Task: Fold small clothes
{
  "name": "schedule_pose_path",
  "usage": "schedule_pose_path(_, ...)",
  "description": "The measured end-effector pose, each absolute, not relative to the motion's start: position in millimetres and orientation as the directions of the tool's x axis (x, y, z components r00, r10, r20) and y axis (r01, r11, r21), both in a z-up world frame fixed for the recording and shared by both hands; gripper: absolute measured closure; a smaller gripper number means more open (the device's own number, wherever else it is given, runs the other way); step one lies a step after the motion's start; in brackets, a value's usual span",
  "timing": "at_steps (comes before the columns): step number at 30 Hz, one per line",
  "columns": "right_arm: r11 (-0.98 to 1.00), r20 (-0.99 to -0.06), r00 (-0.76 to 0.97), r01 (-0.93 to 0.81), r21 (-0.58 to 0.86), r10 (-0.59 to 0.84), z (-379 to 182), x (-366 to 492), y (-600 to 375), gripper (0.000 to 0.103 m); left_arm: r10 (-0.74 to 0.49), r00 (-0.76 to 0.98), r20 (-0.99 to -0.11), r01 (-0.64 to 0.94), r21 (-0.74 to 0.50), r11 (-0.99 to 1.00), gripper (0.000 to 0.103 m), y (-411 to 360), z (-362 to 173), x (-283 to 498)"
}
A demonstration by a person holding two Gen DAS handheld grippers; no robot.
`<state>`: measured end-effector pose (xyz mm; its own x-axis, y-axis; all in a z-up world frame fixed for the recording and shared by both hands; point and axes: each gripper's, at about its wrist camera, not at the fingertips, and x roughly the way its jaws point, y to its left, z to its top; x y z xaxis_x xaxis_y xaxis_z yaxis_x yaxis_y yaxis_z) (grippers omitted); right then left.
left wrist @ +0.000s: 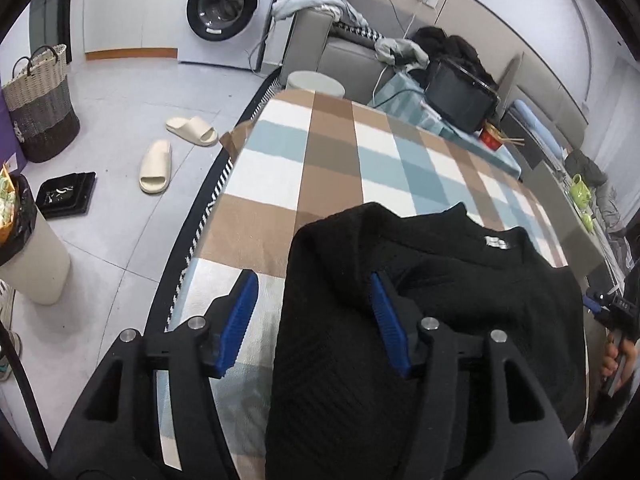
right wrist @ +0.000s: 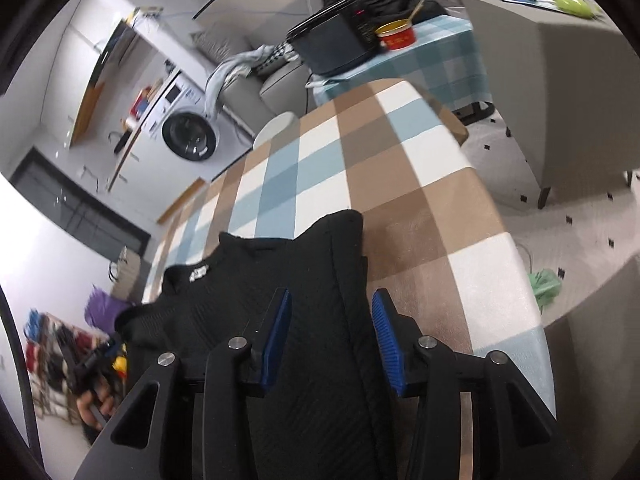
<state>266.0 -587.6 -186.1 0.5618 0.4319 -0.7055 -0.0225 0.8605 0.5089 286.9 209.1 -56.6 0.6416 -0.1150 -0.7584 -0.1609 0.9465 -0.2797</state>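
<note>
While both grippers were held low over the checked cloth, the following was seen.

Left gripper (left wrist: 314, 320): its jaws were spread wide, nothing clamped between them; the left blue pad (left wrist: 236, 322) was seen over the checked cloth (left wrist: 280, 168), the right blue pad (left wrist: 387, 320) at the black garment, whose left edge lay in the gap between them, at lower centre of the left view.

Right gripper (right wrist: 330, 340): its jaws were parted at a moderate width and were set astride the garment's right edge, lower centre of the right view; whether the fabric was touched cannot be told.

Black garment (left wrist: 420, 280): a small ribbed top was laid flat on the cloth with a white label (left wrist: 496, 242) at the neck, filling the lower centre and lower right of the left view; in the right view it was seen at lower centre (right wrist: 256, 280).

Hands: the person's hand (left wrist: 612, 364) on the other gripper was seen at the right edge of the left view; a hand (right wrist: 94, 408) gripping a handle was seen at lower left of the right view.

Surroundings: a washing machine (left wrist: 224, 8) was seen at upper centre, a pair of slippers (left wrist: 172, 152) on the floor at left, and a woven basket (left wrist: 40, 104) at the far left.
</note>
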Motion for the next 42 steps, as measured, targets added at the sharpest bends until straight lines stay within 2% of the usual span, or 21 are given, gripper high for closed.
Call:
schedule_pose_path(5,0.864,-0.713,0.553,-0.024,0.503,0.430,-198,289,-583,0.060,-0.114,0.632,-0.767,-0.181,-0.289,0.940,0.050,210,-69,304)
schedule_pose_path(6,0.862,-0.709,0.556,-0.028,0.506,0.434,-200,293,-582,0.060,-0.118,0.633,-0.765,-0.186,-0.298,0.936,0.054,211,-72,308)
schedule_pose_path(8,0.876,-0.705,0.577,-0.037,0.481,0.412,-200,298,-580,0.062,-0.132,0.636,-0.760,-0.181,-0.314,0.932,0.075,211,-75,313)
schedule_pose_path(9,0.882,-0.704,0.582,-0.051,0.468,0.407,-199,299,-578,0.069,-0.133,0.639,-0.758,-0.172,-0.309,0.935,0.078,209,-76,315)
schedule_pose_path(10,0.891,-0.700,0.592,-0.069,0.449,0.399,-197,299,-574,0.074,-0.126,0.645,-0.754,-0.168,-0.301,0.939,0.086,207,-75,316)
schedule_pose_path(11,0.896,-0.697,0.599,-0.079,0.438,0.393,-196,298,-573,0.076,-0.125,0.650,-0.750,-0.157,-0.293,0.943,0.088,206,-75,317)
schedule_pose_path(12,0.901,-0.690,0.612,-0.091,0.424,0.387,-194,297,-571,0.088,-0.126,0.649,-0.750,-0.154,-0.291,0.944,0.088,205,-74,318)
schedule_pose_path(13,0.902,-0.674,0.629,-0.109,0.417,0.388,-190,295,-571,0.094,-0.127,0.650,-0.749,-0.154,-0.293,0.943,0.088,205,-72,318)
schedule_pose_path(15,0.891,-0.642,0.652,-0.120,0.438,0.403,-185,292,-574,0.097,-0.142,0.653,-0.744,-0.152,-0.313,0.938,0.087,206,-68,316)
schedule_pose_path(16,0.881,-0.613,0.671,-0.130,0.456,0.416,-180,288,-577,0.097,-0.138,0.656,-0.742,-0.160,-0.315,0.936,0.080,207,-66,315)
schedule_pose_path(19,0.870,-0.559,0.717,-0.137,0.473,0.417,-169,280,-583,0.098,-0.122,0.656,-0.745,-0.180,-0.311,0.933,0.042,211,-60,308)
schedule_pose_path(20,0.863,-0.535,0.731,-0.145,0.485,0.424,-165,277,-585,0.098,-0.119,0.667,-0.735,-0.178,-0.313,0.933,0.038,211,-58,305)
schedule_pose_path(22,0.866,-0.498,0.775,-0.121,0.485,0.388,-158,271,-591,0.100,-0.120,0.662,-0.740,-0.162,-0.298,0.941,0.038,209,-58,304)
schedule_pose_path(26,0.880,-0.495,0.819,-0.027,0.474,0.291,-155,272,-607,0.102,-0.100,0.631,-0.769,-0.161,-0.256,0.953,0.038,206,-64,308)
schedule_pose_path(29,0.853,-0.566,0.735,-0.033,0.521,0.373,-167,285,-610,0.095,-0.099,0.622,-0.777,-0.152,-0.243,0.958,0.038,204,-65,310)
schedule_pose_path(31,0.865,-0.617,0.689,-0.030,0.501,0.381,-176,287,-605,0.077,-0.110,0.628,-0.770,-0.149,-0.258,0.955,0.038,207,-61,306)
schedule_pose_path(34,0.844,-0.641,0.622,-0.058,0.534,0.449,-188,290,-599,0.060,-0.102,0.654,-0.750,-0.156,-0.266,0.951,0.037,214,-53,298)
schedule_pose_path(37,0.835,-0.654,0.589,-0.066,0.546,0.475,-197,295,-593,0.052,-0.089,0.662,-0.745,-0.166,-0.261,0.951,0.037,220,-45,291)
schedule_pose_path(42,0.831,-0.658,0.570,-0.082,0.550,0.491,-205,312,-582,0.051,-0.079,0.658,-0.749,-0.199,-0.274,0.941,0.036,232,-42,278)
